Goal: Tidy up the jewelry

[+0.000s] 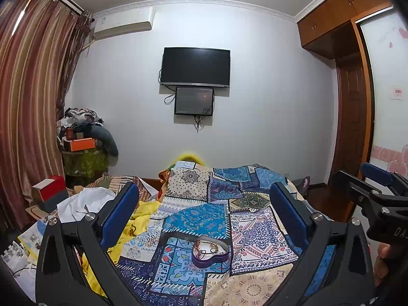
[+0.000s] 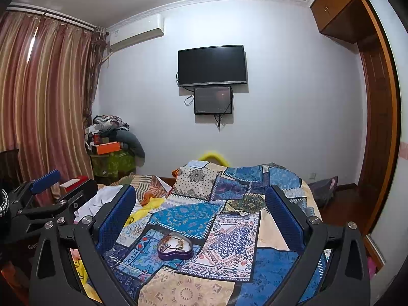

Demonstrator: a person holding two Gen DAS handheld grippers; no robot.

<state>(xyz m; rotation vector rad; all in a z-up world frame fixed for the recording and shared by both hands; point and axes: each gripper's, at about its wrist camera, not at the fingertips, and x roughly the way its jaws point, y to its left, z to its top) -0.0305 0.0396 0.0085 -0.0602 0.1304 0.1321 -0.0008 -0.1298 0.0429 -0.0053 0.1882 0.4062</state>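
A purple heart-shaped tin (image 1: 211, 252) sits open on the patchwork blanket (image 1: 257, 232), holding tangled chains and bracelets (image 1: 207, 247). It also shows in the right wrist view (image 2: 175, 248), with the jewelry (image 2: 173, 242) inside. My left gripper (image 1: 204, 204) is open and empty, raised above the bed with the tin between and beyond its blue pads (image 1: 119, 216). My right gripper (image 2: 201, 204) is open and empty, at a similar height. Each gripper shows at the edge of the other's view: the right one (image 1: 377, 186) and the left one (image 2: 48, 188).
Yellow cloth (image 1: 137, 219) and white cloth (image 1: 84, 204) lie crumpled left of the blanket. A red and white box (image 1: 49, 191) stands at the bed's left. Piled clothes and an orange box (image 1: 81, 137) are in the corner. Wardrobe and door (image 1: 352, 117) at right.
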